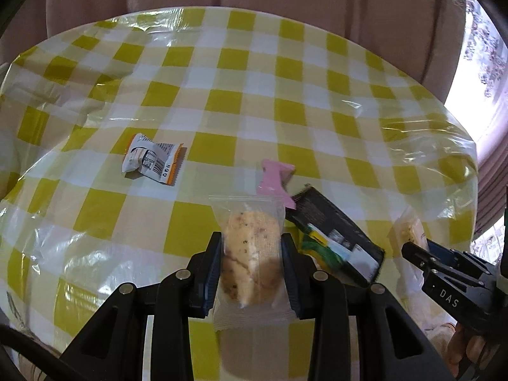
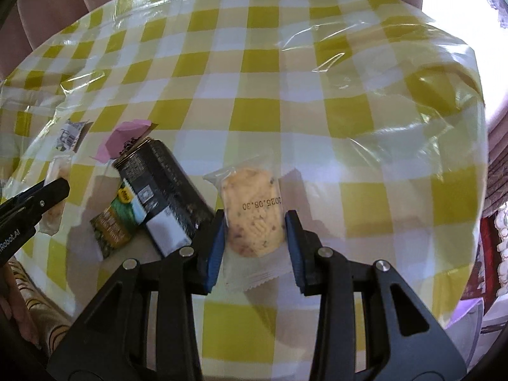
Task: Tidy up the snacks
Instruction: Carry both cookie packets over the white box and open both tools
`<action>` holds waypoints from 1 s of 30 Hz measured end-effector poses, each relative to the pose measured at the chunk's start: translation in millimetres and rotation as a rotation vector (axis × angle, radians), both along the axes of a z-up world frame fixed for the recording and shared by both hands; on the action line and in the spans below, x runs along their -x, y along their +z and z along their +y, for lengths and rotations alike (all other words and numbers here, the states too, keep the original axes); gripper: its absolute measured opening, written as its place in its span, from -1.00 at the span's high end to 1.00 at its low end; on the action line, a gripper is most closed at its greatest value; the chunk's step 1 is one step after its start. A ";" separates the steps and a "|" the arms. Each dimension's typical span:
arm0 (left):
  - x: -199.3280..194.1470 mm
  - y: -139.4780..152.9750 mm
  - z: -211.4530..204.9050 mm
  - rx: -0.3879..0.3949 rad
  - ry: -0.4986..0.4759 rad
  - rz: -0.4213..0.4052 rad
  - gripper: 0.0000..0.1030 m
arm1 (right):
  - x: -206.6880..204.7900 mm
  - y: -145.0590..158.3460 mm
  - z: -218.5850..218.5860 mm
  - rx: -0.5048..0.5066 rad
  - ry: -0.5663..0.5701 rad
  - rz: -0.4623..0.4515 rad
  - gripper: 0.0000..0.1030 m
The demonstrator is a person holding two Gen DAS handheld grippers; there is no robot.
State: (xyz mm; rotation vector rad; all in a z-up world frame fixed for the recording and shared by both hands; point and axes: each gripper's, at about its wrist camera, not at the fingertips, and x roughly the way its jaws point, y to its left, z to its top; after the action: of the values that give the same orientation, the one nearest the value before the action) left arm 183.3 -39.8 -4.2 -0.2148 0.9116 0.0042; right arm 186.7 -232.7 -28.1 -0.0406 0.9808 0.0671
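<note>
Both grippers, left gripper [image 1: 250, 273] and right gripper [image 2: 255, 250], each pinch a clear-wrapped cookie [image 1: 250, 270] [image 2: 254, 216], likely for sorting near the black packet [image 2: 168, 187].

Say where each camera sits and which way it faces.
Left wrist: on the left gripper, angled down at the checked table; jaws clamp a clear-wrapped cookie.
Right wrist: on the right gripper, angled down likewise, clamping a dated cookie packet.
Shared: the black packet, pink wrapper, each other's gripper.

On the table [image 1: 241, 73], a bow-shaped packet [image 1: 274, 181] lies just behind the dark pouch [image 1: 336, 231].
</note>
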 end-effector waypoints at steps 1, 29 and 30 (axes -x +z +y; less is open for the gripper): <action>2.6 2.2 -1.8 0.004 -0.004 -0.004 0.29 | 6.4 2.0 -3.1 -0.006 -0.005 -0.003 0.21; 93.2 41.9 -178.7 0.078 -0.407 -0.031 0.29 | 143.1 16.8 -157.6 -0.056 -0.239 -0.013 0.22; 97.1 41.3 -190.9 0.078 -0.437 -0.027 0.29 | 149.5 15.5 -169.6 -0.058 -0.265 -0.009 0.22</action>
State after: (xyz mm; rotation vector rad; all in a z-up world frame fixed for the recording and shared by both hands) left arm 86.3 -230.7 37.2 -0.0845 0.9172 -0.4381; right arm 37.2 -402.2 -12.7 0.1422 0.9669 -0.1484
